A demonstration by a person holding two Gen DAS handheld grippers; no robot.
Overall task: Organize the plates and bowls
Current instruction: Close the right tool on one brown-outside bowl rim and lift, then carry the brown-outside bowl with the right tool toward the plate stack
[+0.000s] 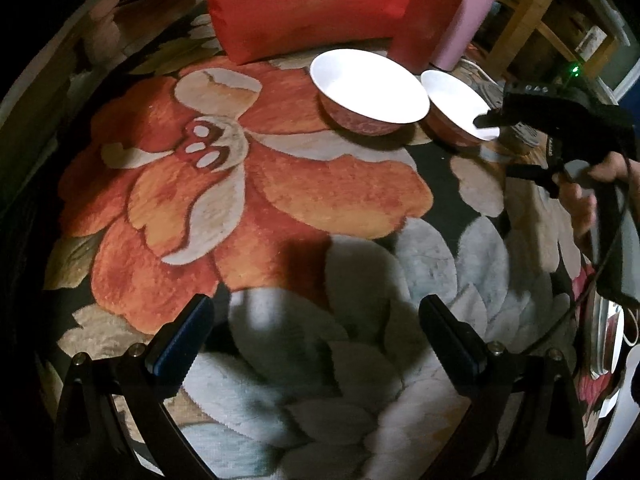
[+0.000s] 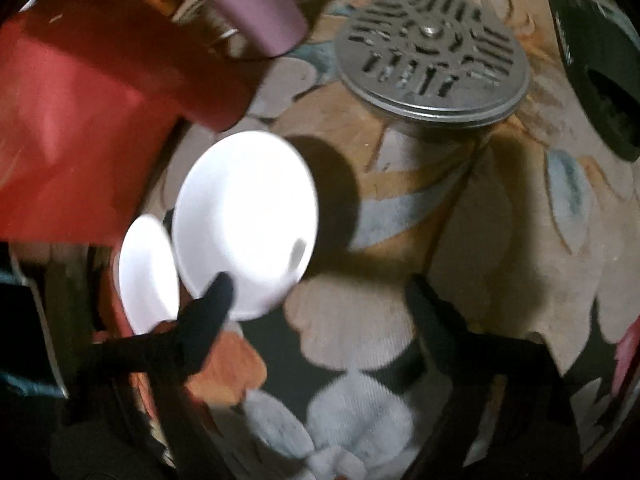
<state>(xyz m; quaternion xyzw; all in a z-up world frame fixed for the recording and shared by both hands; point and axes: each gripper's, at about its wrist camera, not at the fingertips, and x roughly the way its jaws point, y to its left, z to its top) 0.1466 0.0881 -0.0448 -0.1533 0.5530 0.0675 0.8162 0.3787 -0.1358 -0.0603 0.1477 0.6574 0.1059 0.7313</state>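
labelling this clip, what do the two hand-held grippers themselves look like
Both are black. The left hand-held gripper has two wedge-shaped fingers with dark blue ribbed pads, on black struts with silver bolts. The right hand-held gripper has a chunky black body with white printed markings, a trigger-style handle and a black cable trailing off it.

I count bowls [image 1: 368, 92]: 2 | red cushions [image 1: 304, 4]: 2 | pink cylinder [image 1: 472, 20]: 1 | slotted metal disc [image 2: 432, 60]: 1 | flowered rug [image 1: 248, 208]: 1 | grippers [image 1: 316, 344]: 2
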